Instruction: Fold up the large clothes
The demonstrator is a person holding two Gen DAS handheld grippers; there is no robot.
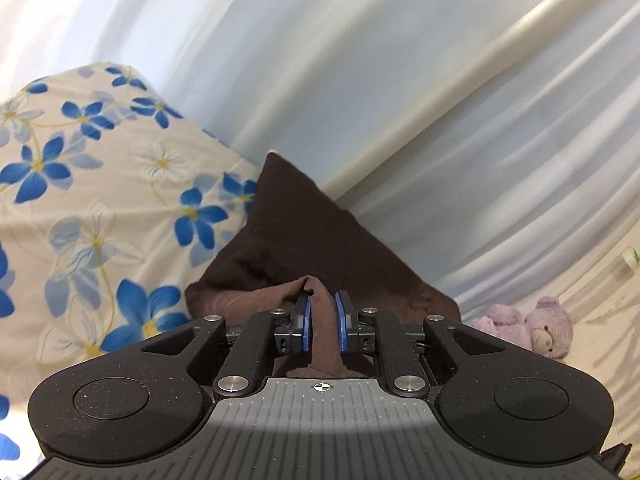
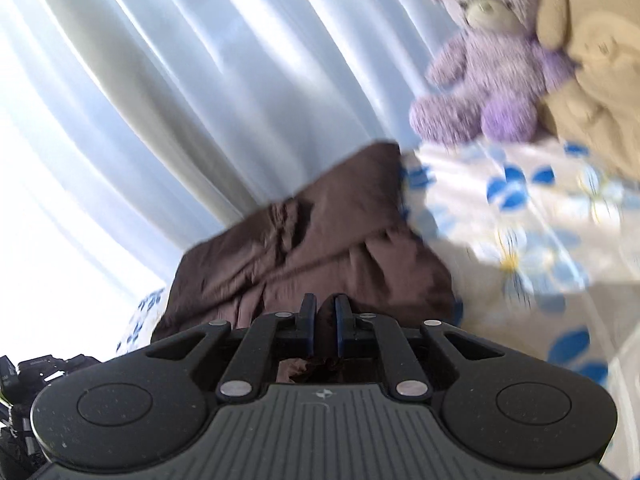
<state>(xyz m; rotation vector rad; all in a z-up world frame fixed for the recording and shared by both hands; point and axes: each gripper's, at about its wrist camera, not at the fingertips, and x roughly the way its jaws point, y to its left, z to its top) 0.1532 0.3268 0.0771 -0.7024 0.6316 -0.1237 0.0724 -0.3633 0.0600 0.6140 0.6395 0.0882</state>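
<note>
One dark brown garment [image 1: 304, 232] is showing, gripped by two grippers. The left gripper [image 1: 322, 312] is pinching a fold of it between its blue pads [image 1: 306, 322], jaws nearly together, with the rest of the cloth spreading ahead of its tips. The right gripper [image 2: 325, 314] is clamping another bunched edge of the garment, which is draping forward from its fingers. One floral bedsheet [image 1: 88, 184] is lying to the left gripper's left. Two soft toys are sitting ahead and to the right of the right gripper: one purple teddy bear [image 2: 488, 60] and one beige plush [image 2: 592, 72], touching each other. White curtains [image 2: 160, 80] are hanging beyond both grippers.
</note>
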